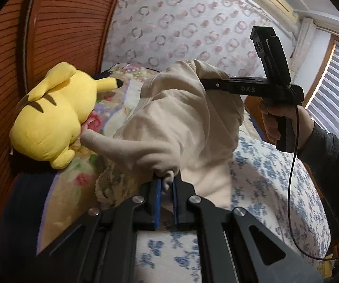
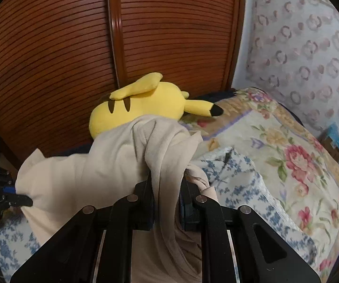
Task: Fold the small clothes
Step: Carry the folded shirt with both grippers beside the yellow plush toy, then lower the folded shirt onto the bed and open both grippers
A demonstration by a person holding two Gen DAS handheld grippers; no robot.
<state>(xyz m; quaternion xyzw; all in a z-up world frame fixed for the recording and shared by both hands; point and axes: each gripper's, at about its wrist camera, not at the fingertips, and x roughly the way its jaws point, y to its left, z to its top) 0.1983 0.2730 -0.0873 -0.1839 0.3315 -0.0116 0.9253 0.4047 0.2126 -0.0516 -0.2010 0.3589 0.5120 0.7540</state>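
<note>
Lifting the beige garment [image 1: 181,122] clear of the bed [image 1: 275,172], the left gripper [image 1: 167,176] and the right gripper [image 2: 167,184] each pinch it — likely to spread it — plush toy [image 1: 51,115] at nine o'clock.

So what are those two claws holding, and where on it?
One beige garment: the left gripper pinches a bunched edge, and the right gripper clamps another gathered part.

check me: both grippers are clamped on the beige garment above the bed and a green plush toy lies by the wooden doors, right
Not quite: the plush toy is yellow, as the right wrist view shows. The rest holds: the left gripper and right gripper both clamp the beige garment above the bed, near the wooden doors.
</note>
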